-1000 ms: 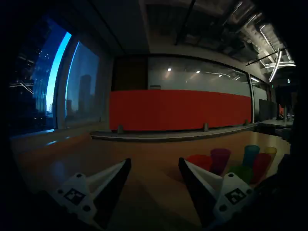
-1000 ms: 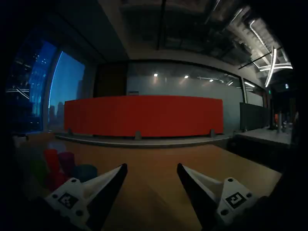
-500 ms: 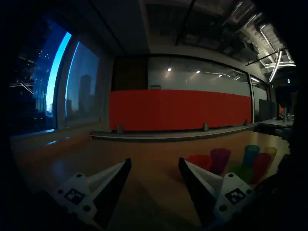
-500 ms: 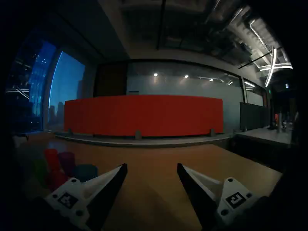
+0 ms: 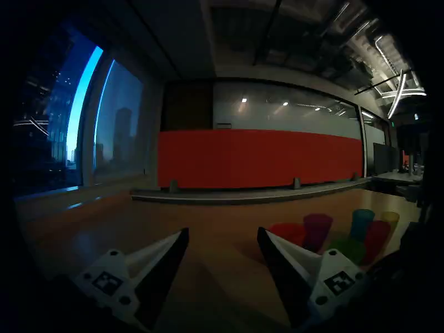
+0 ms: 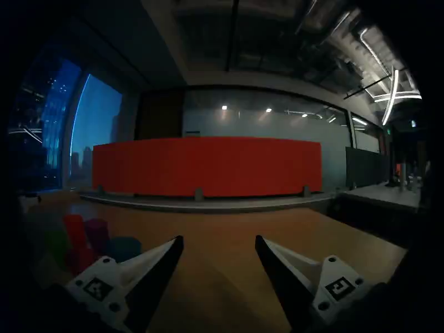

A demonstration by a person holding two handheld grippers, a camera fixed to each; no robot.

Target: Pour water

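**Both jaws wide open and empty; cups stand between your two grippers**

In the left gripper view, the window (image 5: 83,122) wall closes off your far left. Bare table (image 5: 100,233) runs from it to your left gripper (image 5: 222,230), whose jaws stand wide apart with only wood showing in the gap. The red partition (image 5: 261,158) fences the table's far edge. The cups (image 5: 347,247) cluster just right of the right-hand finger, outside the jaws and partly hidden behind it.

In the right gripper view, the cups (image 6: 99,233) sit low at left, beyond the left-hand finger. Your right gripper (image 6: 218,238) is also spread wide and empty over bare wood. Right of it the tabletop lies open up to its edge, with a side desk (image 6: 383,197) beyond.
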